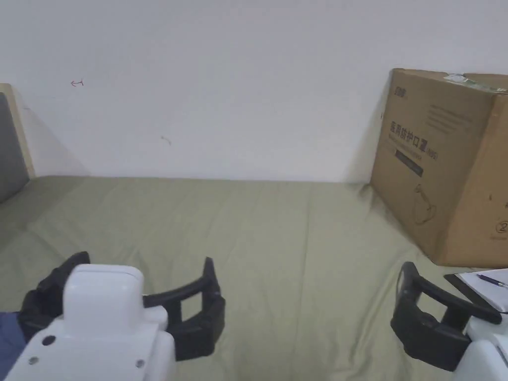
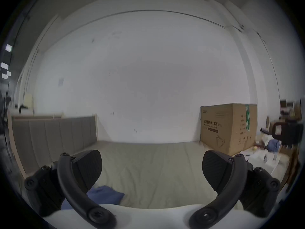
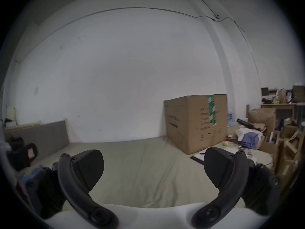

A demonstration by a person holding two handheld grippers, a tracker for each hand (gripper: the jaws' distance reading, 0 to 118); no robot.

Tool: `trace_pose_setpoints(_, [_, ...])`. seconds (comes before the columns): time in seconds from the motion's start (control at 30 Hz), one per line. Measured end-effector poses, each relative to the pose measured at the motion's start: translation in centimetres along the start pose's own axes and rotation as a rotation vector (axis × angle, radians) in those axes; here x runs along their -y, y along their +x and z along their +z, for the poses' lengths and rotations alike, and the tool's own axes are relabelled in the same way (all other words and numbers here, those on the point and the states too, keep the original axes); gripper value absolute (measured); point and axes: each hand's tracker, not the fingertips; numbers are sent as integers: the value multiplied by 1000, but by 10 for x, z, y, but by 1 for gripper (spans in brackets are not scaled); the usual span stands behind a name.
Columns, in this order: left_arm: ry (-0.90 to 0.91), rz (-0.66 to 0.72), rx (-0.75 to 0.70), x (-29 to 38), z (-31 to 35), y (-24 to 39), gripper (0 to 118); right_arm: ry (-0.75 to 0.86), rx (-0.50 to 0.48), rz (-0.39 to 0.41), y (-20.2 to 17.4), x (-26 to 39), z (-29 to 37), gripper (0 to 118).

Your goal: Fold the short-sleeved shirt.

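Observation:
A blue piece of cloth [image 2: 105,195], which looks like the shirt, lies crumpled on the olive-green bed sheet [image 1: 297,223]. It sits just below and left of my left gripper [image 2: 151,166], and its edge shows at the bottom left corner of the head view [image 1: 7,340]. The left gripper [image 1: 144,262] hovers low over the sheet with its jaws wide apart and nothing between them. My right gripper [image 3: 153,166] is also open and empty, held over the right part of the bed [image 1: 449,302], far from the cloth.
A large cardboard box [image 1: 436,163] stands on the bed at the back right against the white wall. A clipboard with paper and a pen [image 1: 488,287] lies beside it. A grey padded headboard [image 1: 10,144] bounds the left side. Clutter and another blue cloth [image 3: 249,140] lie beyond the box.

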Motion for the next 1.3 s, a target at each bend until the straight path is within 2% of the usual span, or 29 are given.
trace_pose_setpoints(0.07, [-24, 11, 41, 7, 3, -2, 118, -1, -27, 37, -1, 2, -1, 118])
trace_pose_setpoints(0.3, [-47, 43, 45, 3, 3, -11, 118, 19, -102, 11, -8, 2, 1, 118])
trace_pose_setpoints(0.53, [-60, 72, 21, -3, 2, -14, 118, -19, -132, -12, -8, 8, -1, 118])
trace_pose_setpoints(0.77, [-72, 64, 26, 2, 3, -11, 118, -41, -139, 2, -8, 13, -2, 118])
trace_pose_setpoints(0.83, [-78, 69, 36, 1, 3, -11, 117, -44, -147, -3, -8, 13, -1, 114])
trace_pose_setpoints(0.87, [-81, 78, 46, 0, 4, -11, 115, -47, -153, -7, -8, 13, -1, 106])
trace_pose_setpoints(0.9, [-90, 86, 56, -1, 4, -12, 107, -49, -151, -10, -8, 13, -1, 89])
trace_pose_setpoints(0.93, [-84, 93, 58, -1, 5, -13, 76, -55, -144, -11, -9, 13, -2, 52])
trace_pose_setpoints(0.97, [-78, 100, 49, -1, 4, -12, 40, -58, -129, -11, -9, 14, -3, 26])
trace_pose_setpoints(1.0, [-77, 99, 30, -1, 4, -11, 7, -53, -117, -15, -10, 15, -2, 11])
trace_pose_setpoints(1.03, [-70, 93, 10, -1, 4, -12, 0, -51, -123, -21, -8, 16, -1, 9])
trace_pose_setpoints(1.1, [-74, 115, 45, 0, 4, -17, 0, -65, -161, -28, -5, 16, -2, 0])
trace_pose_setpoints(1.17, [-101, 160, 71, -1, 2, -21, 0, -56, -143, -11, -6, 17, -1, 0])
trace_pose_setpoints(1.3, [-93, 137, 57, -1, 4, -20, 0, -58, -160, 2, -9, 16, -1, 0])
